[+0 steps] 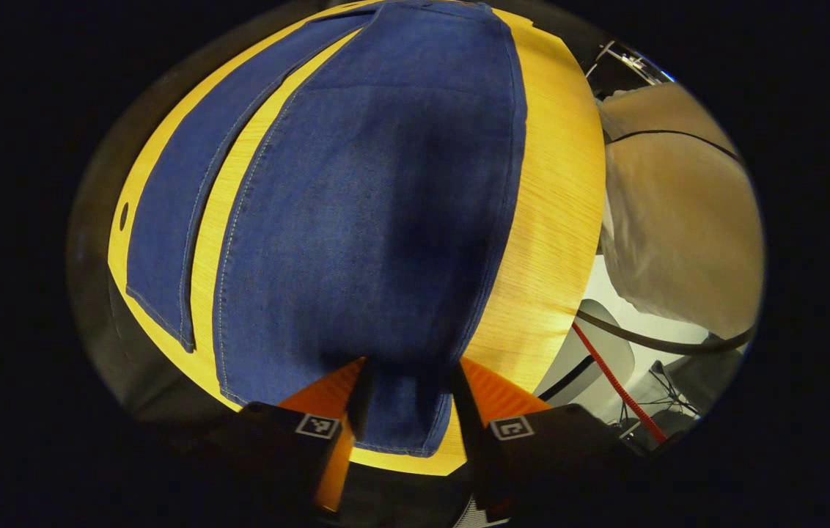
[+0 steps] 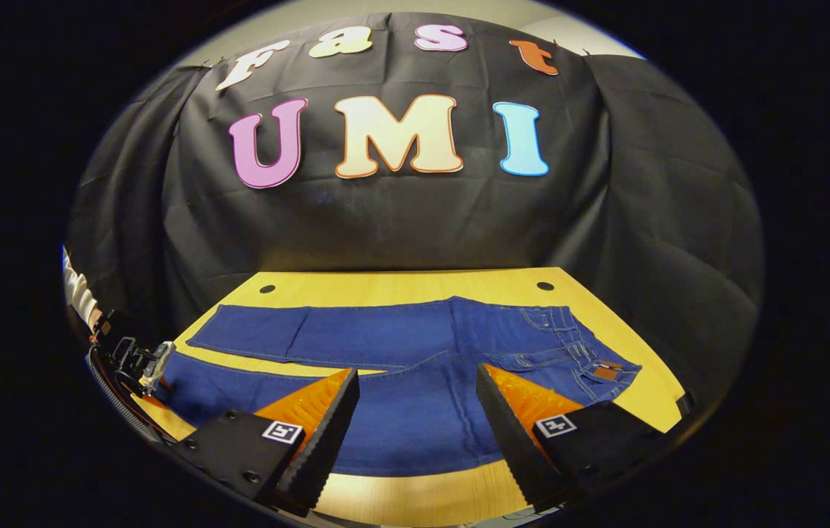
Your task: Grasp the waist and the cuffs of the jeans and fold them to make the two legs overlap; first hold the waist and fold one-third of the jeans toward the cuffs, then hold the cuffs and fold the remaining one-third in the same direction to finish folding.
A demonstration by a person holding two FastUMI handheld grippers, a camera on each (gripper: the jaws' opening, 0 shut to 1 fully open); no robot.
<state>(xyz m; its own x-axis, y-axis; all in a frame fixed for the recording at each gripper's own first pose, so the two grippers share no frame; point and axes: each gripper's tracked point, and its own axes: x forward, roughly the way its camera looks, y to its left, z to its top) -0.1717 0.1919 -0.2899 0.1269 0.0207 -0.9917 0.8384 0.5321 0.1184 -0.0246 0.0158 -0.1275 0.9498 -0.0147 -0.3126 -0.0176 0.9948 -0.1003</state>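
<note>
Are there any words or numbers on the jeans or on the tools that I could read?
Jeans: no words or numbers to read on the cloth.
Brown patch at the waist of the jeans: too small to read.
Square tag on the left tool: a black-and-white pattern, not a word.
Corner tag on the right tool: a pattern too, not a word.

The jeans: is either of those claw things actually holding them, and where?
The left gripper has its jaws around a cuff end of the jeans, though a firm pinch cannot be told. The right gripper hangs open above them, holding nothing.
</note>
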